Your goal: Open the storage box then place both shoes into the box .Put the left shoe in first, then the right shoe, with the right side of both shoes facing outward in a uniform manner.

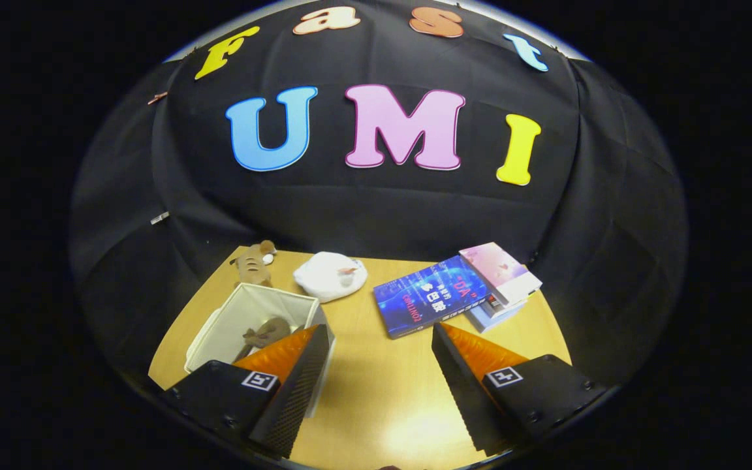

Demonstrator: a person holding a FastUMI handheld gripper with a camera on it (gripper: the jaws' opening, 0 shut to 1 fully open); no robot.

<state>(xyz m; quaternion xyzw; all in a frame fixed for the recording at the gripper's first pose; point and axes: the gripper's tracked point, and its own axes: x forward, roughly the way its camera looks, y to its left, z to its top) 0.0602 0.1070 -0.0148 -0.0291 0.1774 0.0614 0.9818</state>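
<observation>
**Claw spread over bare table, box ahead on left**

Claw (381, 339) is spread wide w/ nothing between the fingers, just bare wooden table (376, 405) below the gap. Not touching anything as far as I can tell.

Left finger overlaps the near right corner of the box (255, 310) in the picture; can't tell if it touches. Box is white, fabric-like, open on top, sitting on the table's left side. Inside it, a small brown item (266, 333), partly hidden by the finger; too unclear to name.

Just beyond the right fingertip: a blue book (428, 297) lying flat. Its far right corner is under or against a small stack of books (500, 281), pink-covered one on top.

Beyond the box, near the table's back edge: a brown striped plush toy (253, 260). Next to it, toward the middle, a white cloth lump (330, 275), apart from box & blue book.

Black cloth wall behind the table.
</observation>
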